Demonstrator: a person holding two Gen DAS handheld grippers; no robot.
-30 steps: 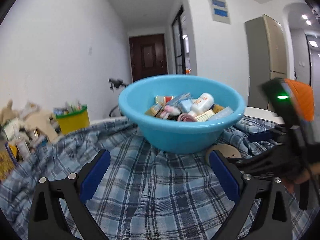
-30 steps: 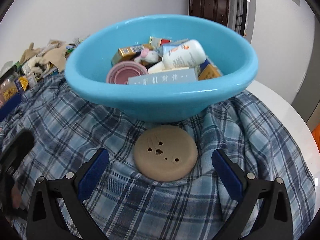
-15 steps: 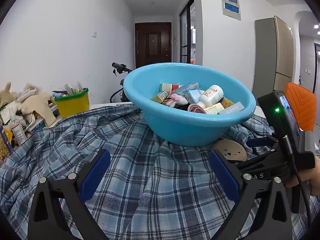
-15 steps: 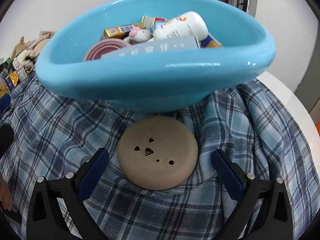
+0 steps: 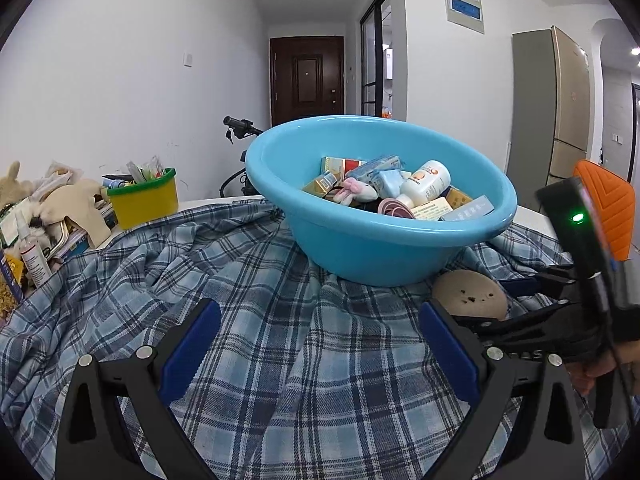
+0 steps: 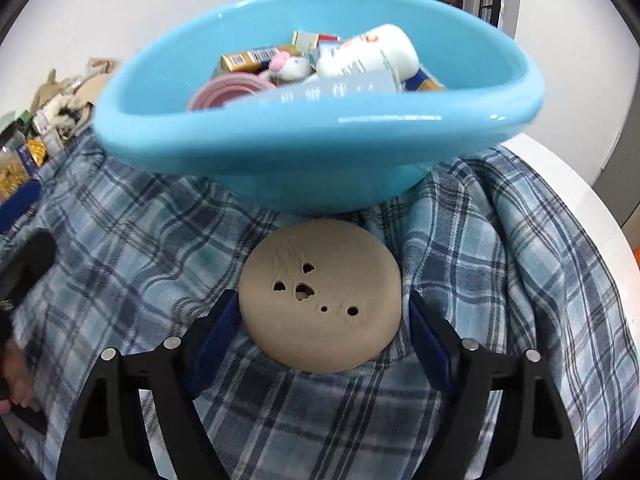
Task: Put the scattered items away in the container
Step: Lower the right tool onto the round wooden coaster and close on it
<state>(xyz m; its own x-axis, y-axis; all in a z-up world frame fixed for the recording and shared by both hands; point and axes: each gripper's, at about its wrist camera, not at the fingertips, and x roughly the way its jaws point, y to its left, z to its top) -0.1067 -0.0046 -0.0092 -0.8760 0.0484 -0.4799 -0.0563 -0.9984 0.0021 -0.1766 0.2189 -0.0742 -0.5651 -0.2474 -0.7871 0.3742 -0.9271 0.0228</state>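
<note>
A tan round disc (image 6: pixel 320 292) with small holes lies on the plaid cloth (image 6: pixel 500 260), right in front of the blue basin (image 6: pixel 320 160). My right gripper (image 6: pixel 320 320) is closing its jaws on the disc, and the blue pads meet its left and right sides. The basin holds several items: a white bottle, small boxes, a pink roll, a plush toy. In the left wrist view the basin (image 5: pixel 380 248) stands ahead, with the disc (image 5: pixel 468 296) and the right gripper (image 5: pixel 520 300) to the right. My left gripper (image 5: pixel 320 344) hovers open over the cloth with nothing between its fingers.
A yellow tub (image 5: pixel 144 200) with a green rim stands at the far left, next to a heap of toys, bottles and packets (image 5: pixel 40 216). The white table's (image 6: pixel 560 168) edge shows right of the cloth. A hand (image 5: pixel 600 372) holds the right gripper.
The right gripper came closer to the tan disc and its jaws narrowed from wide open to the disc's sides. The left gripper's view rolled and shifted slightly.
</note>
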